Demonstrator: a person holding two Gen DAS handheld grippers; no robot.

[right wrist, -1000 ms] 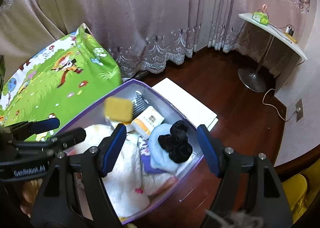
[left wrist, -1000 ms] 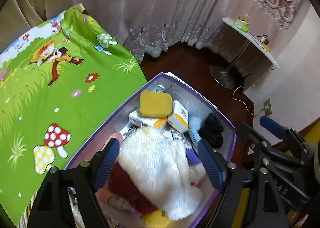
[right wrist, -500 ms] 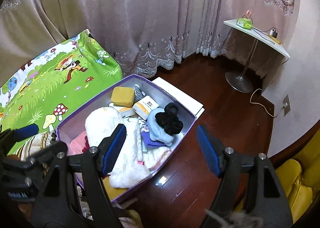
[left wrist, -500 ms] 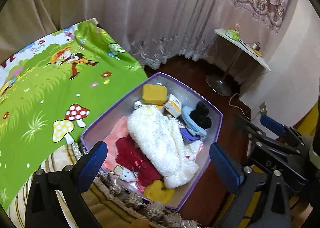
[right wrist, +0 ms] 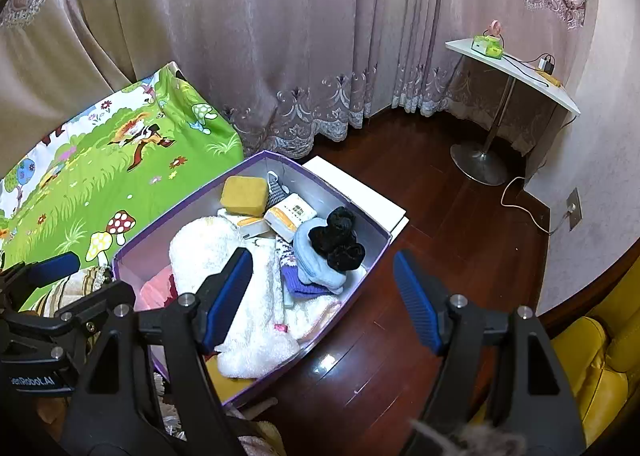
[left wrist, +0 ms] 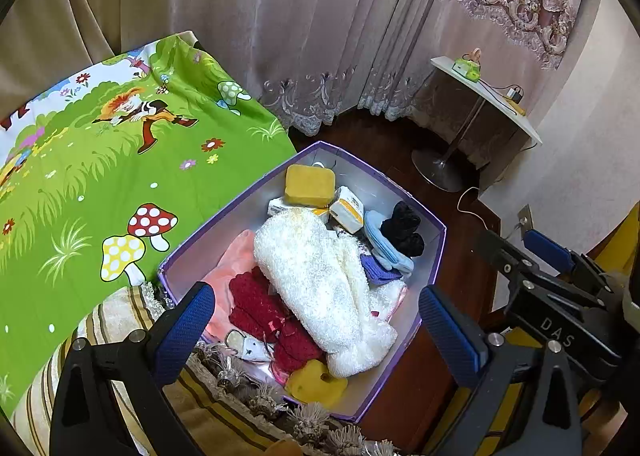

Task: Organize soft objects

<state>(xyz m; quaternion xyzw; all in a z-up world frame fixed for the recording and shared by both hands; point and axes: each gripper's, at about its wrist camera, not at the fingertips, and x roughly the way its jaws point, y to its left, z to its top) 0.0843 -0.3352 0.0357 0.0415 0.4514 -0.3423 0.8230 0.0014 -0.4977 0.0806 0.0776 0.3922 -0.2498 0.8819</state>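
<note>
Purple-rimmed box (left wrist: 434, 252) on dark wood floor (right wrist: 440, 216), hard against green cartoon mat (left wrist: 100, 176). Inside: one white fluffy towel (left wrist: 320, 280) on top, one dark red knit (left wrist: 260, 304), one pink cloth (left wrist: 236, 256), two yellow sponges (left wrist: 310, 180) (left wrist: 316, 382), one black scrunched item (right wrist: 338, 242) on pale blue cloth (right wrist: 308, 256), two small cartons (right wrist: 290, 214). Left hand-held gripper (left wrist: 316, 330) spread wide, nothing between fingers. Right hand-held gripper (right wrist: 324, 296) spread, empty, over box edge. One white side table (right wrist: 516, 72) by curtains (right wrist: 280, 36); fringed striped cloth (left wrist: 224, 416) near box.
</note>
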